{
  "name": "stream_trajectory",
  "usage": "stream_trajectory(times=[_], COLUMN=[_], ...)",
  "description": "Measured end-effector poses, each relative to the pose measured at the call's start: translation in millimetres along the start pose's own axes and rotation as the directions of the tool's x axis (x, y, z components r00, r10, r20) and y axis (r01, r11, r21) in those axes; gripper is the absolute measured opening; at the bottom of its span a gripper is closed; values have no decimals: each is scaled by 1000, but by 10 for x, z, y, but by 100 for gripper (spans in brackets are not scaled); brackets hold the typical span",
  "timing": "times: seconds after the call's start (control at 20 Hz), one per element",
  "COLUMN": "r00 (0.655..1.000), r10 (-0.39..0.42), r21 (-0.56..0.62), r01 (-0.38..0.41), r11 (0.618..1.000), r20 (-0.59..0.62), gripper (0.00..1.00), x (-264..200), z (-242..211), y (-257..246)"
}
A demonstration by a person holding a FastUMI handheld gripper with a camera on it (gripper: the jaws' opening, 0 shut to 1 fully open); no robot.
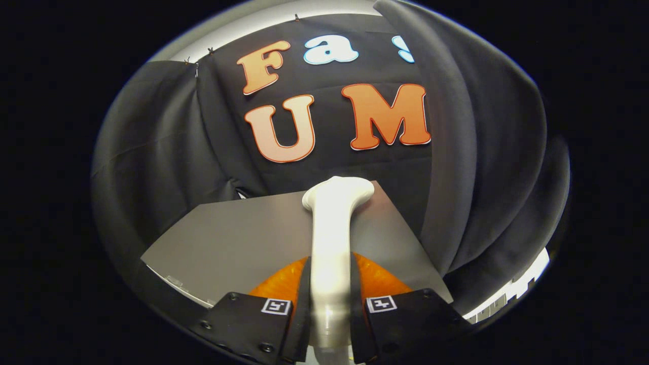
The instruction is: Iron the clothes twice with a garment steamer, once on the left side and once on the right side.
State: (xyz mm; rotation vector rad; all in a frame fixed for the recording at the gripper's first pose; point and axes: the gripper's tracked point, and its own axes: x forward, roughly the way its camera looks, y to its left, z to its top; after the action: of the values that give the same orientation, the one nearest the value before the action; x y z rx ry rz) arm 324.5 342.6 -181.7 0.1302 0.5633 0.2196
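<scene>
The claw (330, 309) pinches the white garment steamer (332, 243) by its handle, both fingers (303, 304) pressing on the handle's two sides. The steamer runs straight forward from between the fingers, its slim handle rising to a wider, flattened head (338, 193) that sits well beyond the fingertips. The head tilts a little, its broad end turned toward the booth's black cloth wall (167, 152).

Beneath the steamer lies a grey tabletop (238, 243), a flat matte surface whose far edge meets the wall just behind the steamer head. An orange object (380, 281) with a glossy, faintly textured surface shows on both sides of the handle, just ahead of the fingers and resting on or right above the tabletop; what it is cannot be told.

To the right of the steamer hangs a dark grey garment (471, 167), falling in long vertical folds from above down to beside the tabletop's right edge. The steamer head is near its left fold but apart from it, with the wall showing between them. Each finger block carries a small square marker (276, 306) on its upper face
</scene>
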Motion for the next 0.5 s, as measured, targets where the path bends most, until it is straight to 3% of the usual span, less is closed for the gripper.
stream_trajectory(times=[0.1, 0.25, 0.4, 0.5], r00=[999, 987, 943, 917], r10=[37, 111, 215, 251], r21=[-1, -59, -105, -151], r01=[-37, -105, -195, -214], r11=[999, 993, 975, 965], r20=[7, 118, 255, 310], gripper=[40, 40, 40, 39], x=[-156, -579, -1250, -1608], z=[-5, 178, 453, 586], y=[12, 101, 200, 153])
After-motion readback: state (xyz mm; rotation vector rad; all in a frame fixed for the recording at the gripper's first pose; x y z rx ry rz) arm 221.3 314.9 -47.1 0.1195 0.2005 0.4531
